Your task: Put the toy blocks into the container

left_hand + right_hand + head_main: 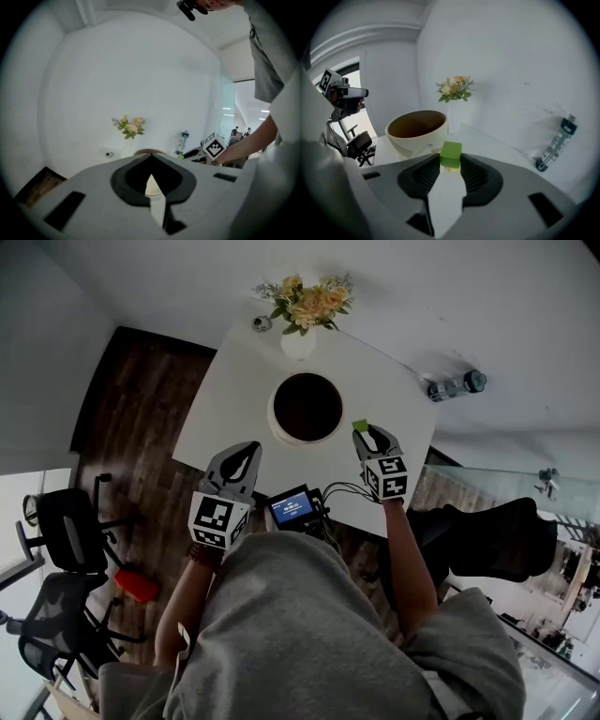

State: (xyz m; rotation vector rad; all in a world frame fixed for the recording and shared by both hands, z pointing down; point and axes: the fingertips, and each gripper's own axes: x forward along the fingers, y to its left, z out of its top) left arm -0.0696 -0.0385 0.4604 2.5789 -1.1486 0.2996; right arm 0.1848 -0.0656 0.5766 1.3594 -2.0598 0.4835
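Note:
A round white container (307,409) with a dark inside stands mid-table; it also shows in the right gripper view (417,129), to the left beyond the jaws. My right gripper (364,430) hovers just right of its rim, shut on a green toy block (451,153) with a bit of yellow showing under it. That green block (360,425) sticks out at the jaw tips. My left gripper (246,448) hangs near the table's front edge, left of the container, shut with nothing in it (151,157). Only a sliver of the container's rim (149,151) shows above its jaws.
A white vase of flowers (302,310) stands at the table's far edge, with a small round object (262,323) beside it. A water bottle (455,385) lies at the far right corner. A device with a blue screen (292,506) sits at the near edge. Office chairs (56,521) stand on the floor at left.

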